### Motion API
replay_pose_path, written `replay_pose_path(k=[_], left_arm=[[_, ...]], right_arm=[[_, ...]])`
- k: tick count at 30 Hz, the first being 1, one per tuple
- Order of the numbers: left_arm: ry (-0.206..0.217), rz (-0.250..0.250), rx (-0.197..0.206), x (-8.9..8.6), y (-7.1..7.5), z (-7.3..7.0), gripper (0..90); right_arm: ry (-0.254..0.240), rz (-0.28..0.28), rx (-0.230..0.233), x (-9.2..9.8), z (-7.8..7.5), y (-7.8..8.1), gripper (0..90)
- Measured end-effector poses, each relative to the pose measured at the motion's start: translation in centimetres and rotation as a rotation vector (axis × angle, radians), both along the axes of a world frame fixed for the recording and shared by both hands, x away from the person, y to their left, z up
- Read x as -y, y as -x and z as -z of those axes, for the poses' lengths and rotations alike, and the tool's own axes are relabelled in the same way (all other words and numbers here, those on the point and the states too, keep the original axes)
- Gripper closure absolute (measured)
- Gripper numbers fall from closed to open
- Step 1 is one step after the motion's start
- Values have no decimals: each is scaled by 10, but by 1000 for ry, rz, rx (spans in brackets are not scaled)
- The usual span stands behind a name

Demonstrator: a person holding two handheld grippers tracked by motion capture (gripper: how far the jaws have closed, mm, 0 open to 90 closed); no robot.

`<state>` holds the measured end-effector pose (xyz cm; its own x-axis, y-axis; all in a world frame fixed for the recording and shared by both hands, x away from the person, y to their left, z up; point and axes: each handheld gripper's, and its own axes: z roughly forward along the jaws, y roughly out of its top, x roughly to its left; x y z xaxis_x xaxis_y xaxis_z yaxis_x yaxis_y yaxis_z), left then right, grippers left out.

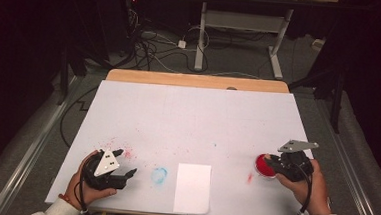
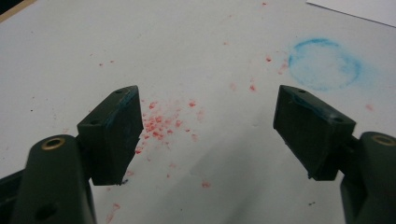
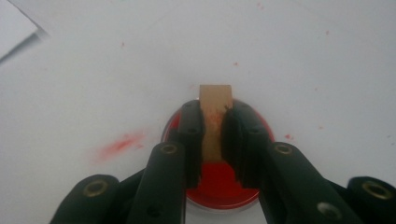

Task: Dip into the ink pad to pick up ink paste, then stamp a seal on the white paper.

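Note:
My right gripper (image 3: pixel 214 130) is shut on a small tan wooden block (image 3: pixel 215 105), which stands up between the black pads (image 3: pixel 191 135). Directly beneath it lies a round red ink pad (image 3: pixel 219 184); in the high view the red ink pad (image 1: pixel 263 165) sits at the right front of the table, partly hidden by my right gripper (image 1: pixel 275 162). My left gripper (image 1: pixel 126 163) rests at the left front, open, with nothing between its fingers. Its wide-apart jaws frame bare white sheet speckled with red marks (image 2: pixel 159 123). A white paper sheet (image 1: pixel 192 188) lies at the front centre.
A blue ring stain (image 2: pixel 324 64) marks the white table cover (image 1: pixel 193 117) left of the paper, and a red smear (image 3: pixel 121 144) lies beside the ink pad. Beyond the wooden far edge (image 1: pixel 195 80), cables and desk legs (image 1: pixel 200 38) stand on the floor.

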<state>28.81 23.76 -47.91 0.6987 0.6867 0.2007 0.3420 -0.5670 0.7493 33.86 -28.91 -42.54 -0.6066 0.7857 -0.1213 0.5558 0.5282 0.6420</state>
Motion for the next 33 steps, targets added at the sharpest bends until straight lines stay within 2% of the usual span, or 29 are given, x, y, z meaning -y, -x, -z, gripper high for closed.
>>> replay_pose_path(k=[2,10,26,33], left_arm=[[-3,1,-2,0,0,0,231],[-4,4,-9,-1,0,2,231],[-10,-1,-18,0,1,3,231],[-31,18,5,4,2,2,231]], right_arm=[[1,-12,28,0,-6,2,764],[-35,-20,83,1,-21,9,764],[-97,-74,163,-11,-43,20,764],[-122,-123,193,-25,-50,32,763]])
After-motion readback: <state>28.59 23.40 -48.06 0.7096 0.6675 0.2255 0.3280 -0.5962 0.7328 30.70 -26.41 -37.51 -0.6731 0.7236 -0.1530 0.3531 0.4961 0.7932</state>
